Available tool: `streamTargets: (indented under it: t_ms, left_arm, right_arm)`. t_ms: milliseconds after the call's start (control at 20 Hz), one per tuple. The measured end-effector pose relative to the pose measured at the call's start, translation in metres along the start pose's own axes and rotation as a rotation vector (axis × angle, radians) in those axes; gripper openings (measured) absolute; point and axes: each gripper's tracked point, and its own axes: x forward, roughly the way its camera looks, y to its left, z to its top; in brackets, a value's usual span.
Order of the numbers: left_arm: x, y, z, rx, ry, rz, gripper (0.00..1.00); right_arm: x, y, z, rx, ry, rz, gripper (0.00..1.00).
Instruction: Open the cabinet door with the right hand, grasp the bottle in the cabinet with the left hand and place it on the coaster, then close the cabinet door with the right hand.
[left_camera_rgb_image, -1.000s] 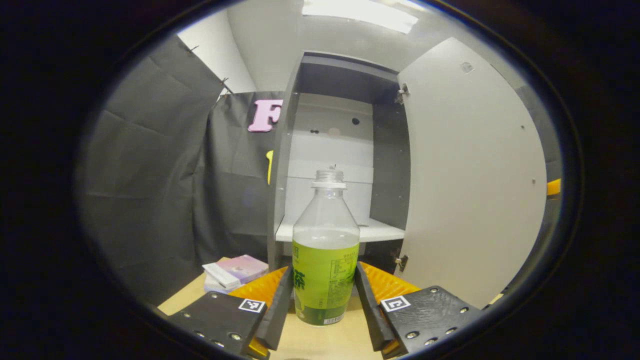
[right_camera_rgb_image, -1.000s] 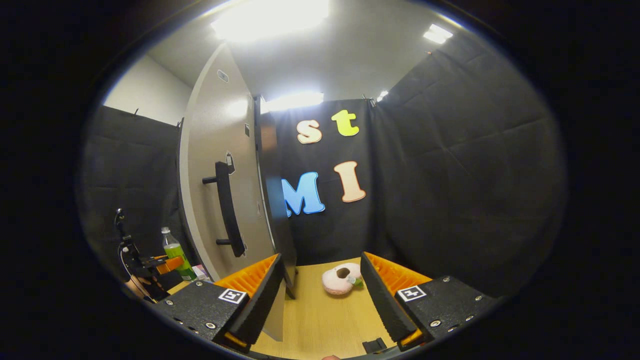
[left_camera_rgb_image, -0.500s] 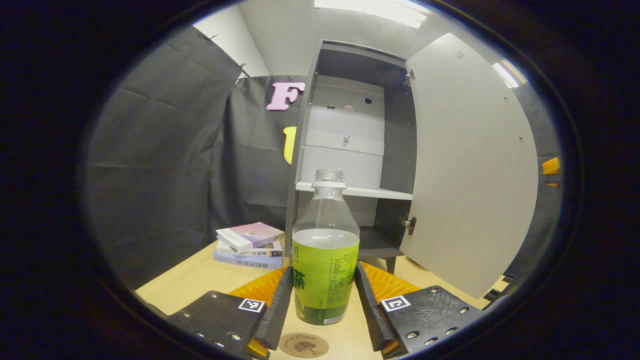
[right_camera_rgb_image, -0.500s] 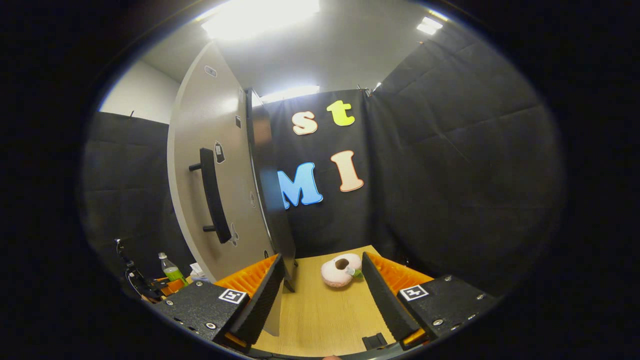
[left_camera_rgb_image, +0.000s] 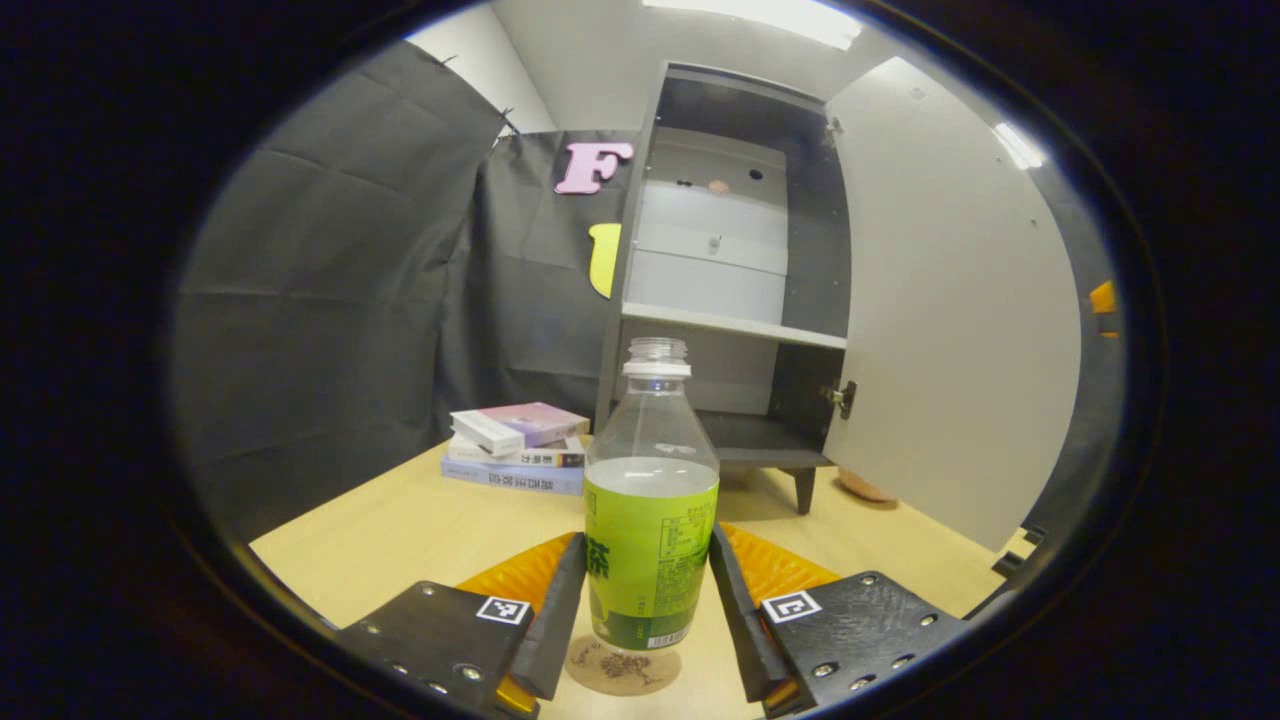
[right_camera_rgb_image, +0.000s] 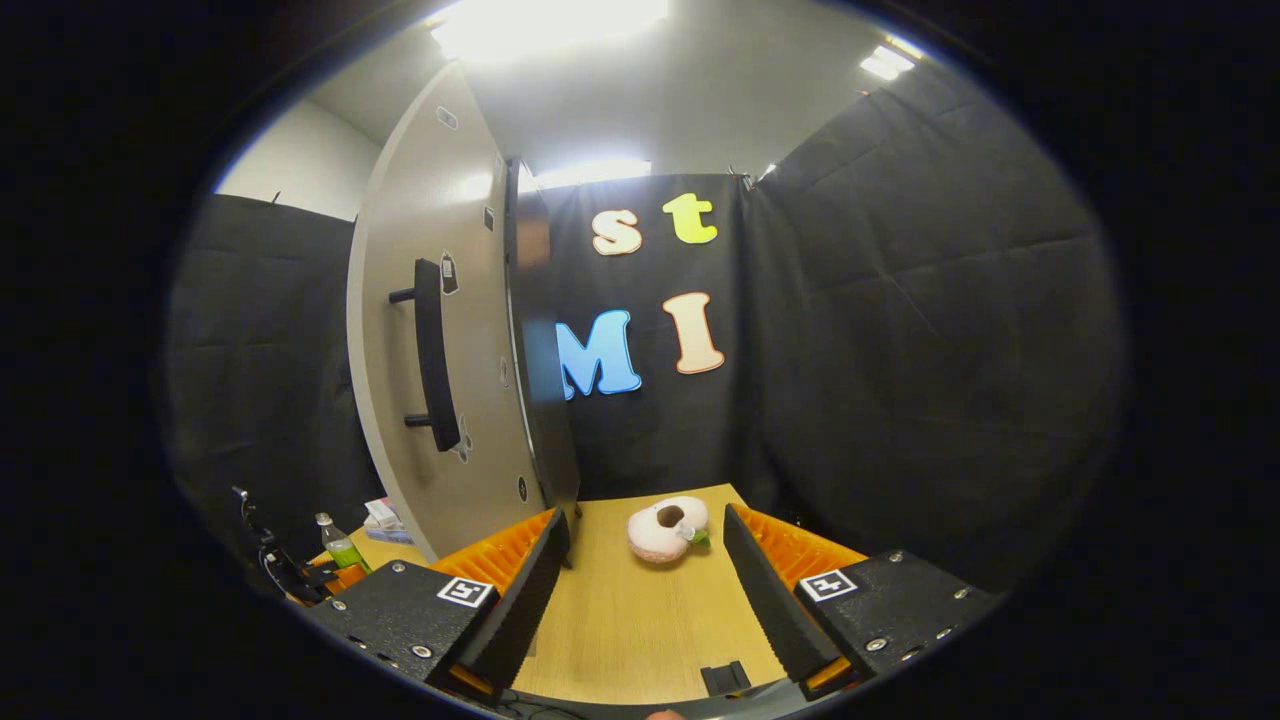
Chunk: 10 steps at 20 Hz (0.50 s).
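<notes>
A clear bottle (left_camera_rgb_image: 650, 500) with a green label and no cap stands between the fingers of my left gripper (left_camera_rgb_image: 648, 590), which is shut on it. Its base sits right above a round brown coaster (left_camera_rgb_image: 622, 665) on the wooden table (left_camera_rgb_image: 420, 520); whether it touches I cannot tell. Behind it the grey cabinet (left_camera_rgb_image: 720, 280) stands with its door (left_camera_rgb_image: 950, 310) swung wide open. In the right gripper view my right gripper (right_camera_rgb_image: 645, 590) is open and holds nothing, beside the door's outer face (right_camera_rgb_image: 420, 330) with its black handle (right_camera_rgb_image: 432, 355). The bottle (right_camera_rgb_image: 338, 548) shows small at far left.
A stack of books (left_camera_rgb_image: 515, 445) lies on the table left of the cabinet. A pink doughnut-shaped plush toy (right_camera_rgb_image: 665, 527) rests on the table ahead of the right gripper. Black cloth walls close in all round.
My left gripper has carried the bottle back and down from the cabinet until the coaster came under it. The right gripper drew back a little from the door, still open.
</notes>
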Motion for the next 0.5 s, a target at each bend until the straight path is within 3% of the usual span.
streamTargets:
  t_ms: [100,150,200,300,350,500]
  left_arm:
    - [0.0,0.001,-0.017,0.01,0.016,0.007,0.69]
    - [0.0,0.001,-0.025,0.012,0.025,0.009,0.69]
    - [-0.001,0.001,-0.032,0.012,0.032,0.01,0.69]
    - [-0.001,0.002,-0.047,0.011,0.048,0.018,0.69]
    - [-0.004,0.004,-0.053,0.015,0.053,0.026,0.69]
    - [-0.004,0.005,-0.057,0.012,0.038,0.036,0.7]
  right_arm:
    - [-0.002,-0.002,-0.001,-0.016,0.007,-0.006,0.95]
    - [-0.002,-0.003,-0.001,-0.023,0.011,-0.006,0.91]
    - [-0.003,-0.004,-0.002,-0.031,0.016,-0.008,0.95]
    - [-0.004,-0.004,-0.003,-0.043,0.021,-0.007,0.91]
    - [-0.004,-0.004,-0.003,-0.046,0.023,-0.006,0.95]
    - [-0.004,-0.002,-0.004,-0.058,0.03,0.005,0.95]
